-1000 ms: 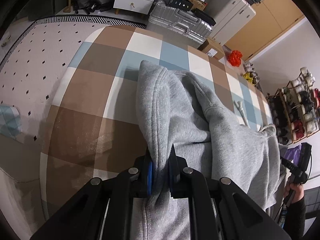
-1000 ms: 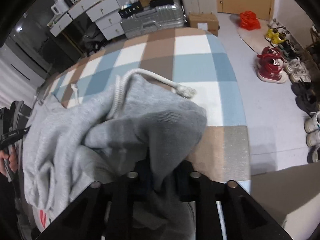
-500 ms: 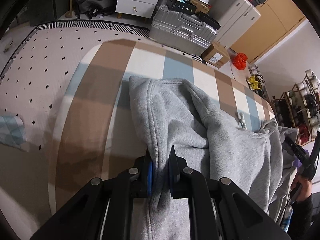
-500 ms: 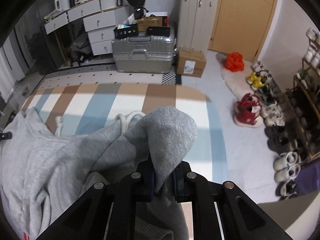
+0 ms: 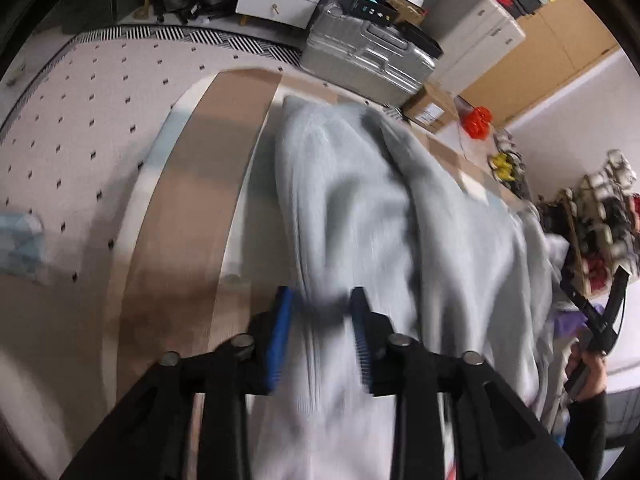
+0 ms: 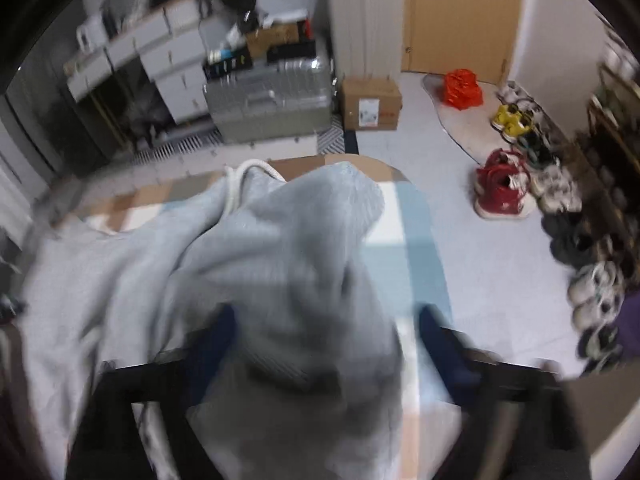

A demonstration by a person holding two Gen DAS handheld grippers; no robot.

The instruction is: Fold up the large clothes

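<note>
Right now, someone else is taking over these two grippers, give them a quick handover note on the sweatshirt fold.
Left gripper: jaws open, grey hooded sweatshirt fabric lying loose between the fingers, not pinched.
Right gripper: jaws wide open too, a bunched fold of the sweatshirt draped over them; white drawstring at the far edge.
The sweatshirt lies heaped on the checked table, reaching its far end.
Done: garment brought onto the table.
Left: it is rumpled, not flat; smooth it, fold it. Pictures are motion-blurred.
</note>
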